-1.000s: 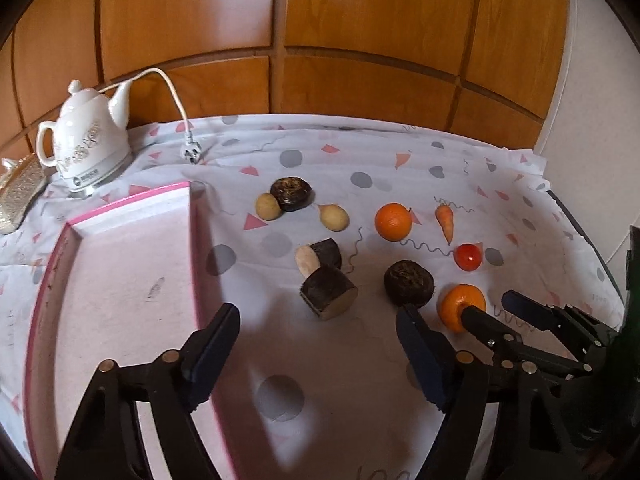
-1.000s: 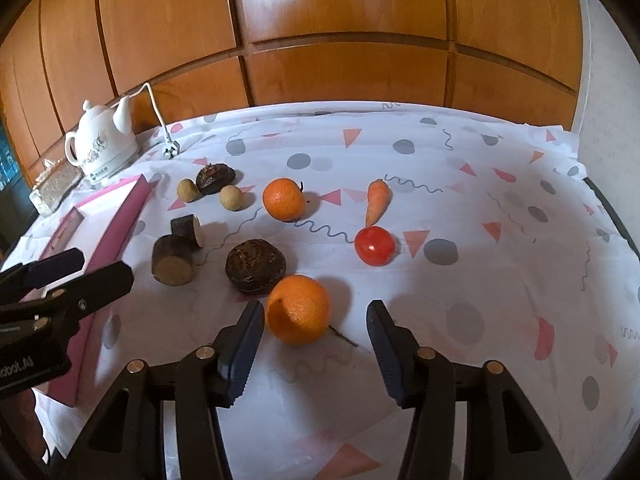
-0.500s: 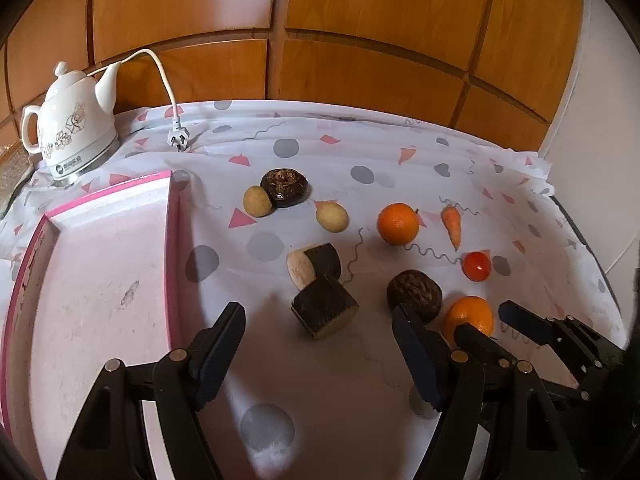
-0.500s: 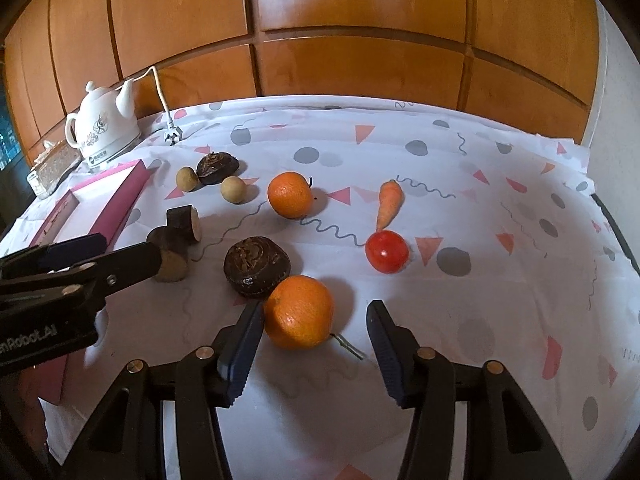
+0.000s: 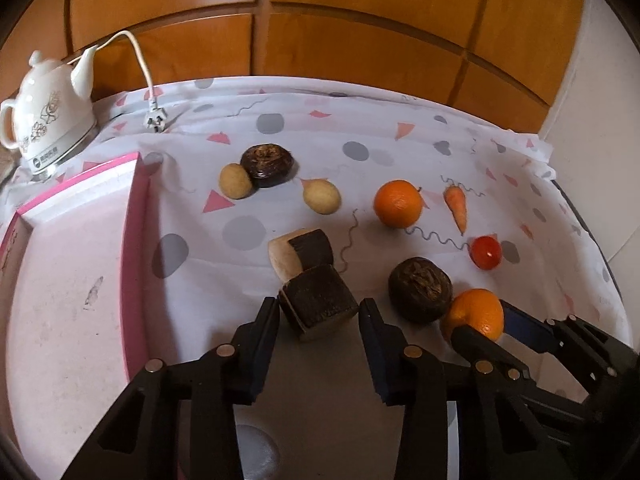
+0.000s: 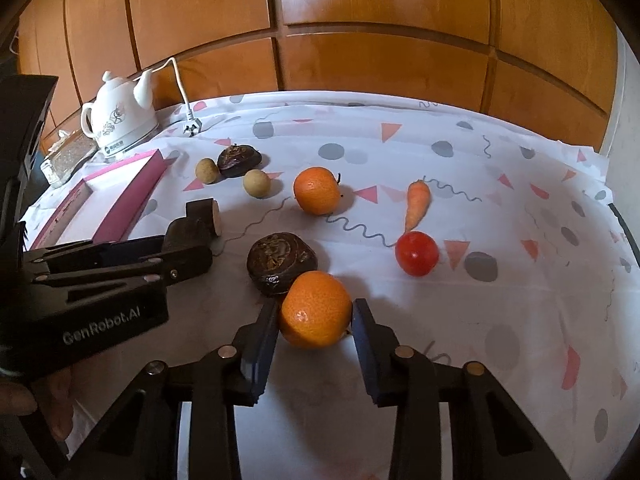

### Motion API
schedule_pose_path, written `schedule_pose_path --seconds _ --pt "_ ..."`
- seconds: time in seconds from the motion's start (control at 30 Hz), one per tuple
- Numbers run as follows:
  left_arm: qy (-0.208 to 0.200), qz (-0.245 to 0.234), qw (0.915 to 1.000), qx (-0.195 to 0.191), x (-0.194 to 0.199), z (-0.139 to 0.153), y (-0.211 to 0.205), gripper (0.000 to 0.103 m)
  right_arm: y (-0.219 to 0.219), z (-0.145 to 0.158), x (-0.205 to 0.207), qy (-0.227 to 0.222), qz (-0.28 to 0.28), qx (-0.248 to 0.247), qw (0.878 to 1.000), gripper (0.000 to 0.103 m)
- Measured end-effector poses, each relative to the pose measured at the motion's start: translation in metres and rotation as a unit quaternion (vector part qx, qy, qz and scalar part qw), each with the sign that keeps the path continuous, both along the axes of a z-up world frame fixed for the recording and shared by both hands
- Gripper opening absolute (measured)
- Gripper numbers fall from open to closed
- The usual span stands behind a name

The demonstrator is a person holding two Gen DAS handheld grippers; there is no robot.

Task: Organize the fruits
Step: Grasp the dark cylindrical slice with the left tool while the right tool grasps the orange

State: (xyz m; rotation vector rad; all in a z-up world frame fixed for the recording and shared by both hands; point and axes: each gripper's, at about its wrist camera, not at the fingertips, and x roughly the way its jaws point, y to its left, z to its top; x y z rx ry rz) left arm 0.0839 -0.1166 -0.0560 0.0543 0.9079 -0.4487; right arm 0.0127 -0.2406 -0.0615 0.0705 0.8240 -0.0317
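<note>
My left gripper (image 5: 318,312) is closed around a dark brown cut chunk (image 5: 318,306) lying on the cloth, its pads touching both sides. My right gripper (image 6: 314,312) is closed around the near orange (image 6: 315,310), pads touching its sides; both also show in the left wrist view, where that orange (image 5: 476,314) sits between the right gripper's fingers. A second orange (image 6: 316,190), a carrot (image 6: 418,204), a red tomato (image 6: 416,254), two dark wrinkled round items (image 6: 280,256) (image 6: 239,162), two small tan balls (image 6: 256,184) and another cut chunk (image 5: 302,252) lie around.
A pink-rimmed box (image 5: 72,264) lies at the left. A white kettle (image 5: 48,112) with a loose plug (image 5: 155,122) stands at the back left. A wooden wall runs behind the table. The left gripper's body (image 6: 88,288) fills the right view's left side.
Both grippers have moved forward and narrowed: the left one onto the dark chunk, the right one onto the near orange.
</note>
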Motion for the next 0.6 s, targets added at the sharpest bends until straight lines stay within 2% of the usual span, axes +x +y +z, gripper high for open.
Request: schedule_pose_path --seconds 0.13,0.43,0.57,0.6 --pt "0.001 -0.006 1.0000 -0.008 -0.006 0.001 0.002 0.041 -0.002 0.001 -0.003 0.000 0.003 0.007 1.000 0.036" --pt "-0.013 -0.012 0.9998 0.003 -0.026 0.001 0.003 0.041 -0.003 0.001 -0.013 0.005 0.002 0.020 1.000 0.035" --pt "-0.001 -0.020 0.9998 0.009 -0.027 -0.007 -0.001 0.034 -0.002 0.001 -0.014 0.006 -0.001 0.018 1.000 0.035" --pt "-0.009 -0.022 0.9996 0.015 -0.028 -0.008 -0.002 0.034 -0.002 0.001 -0.014 0.006 -0.002 0.018 1.000 0.035"
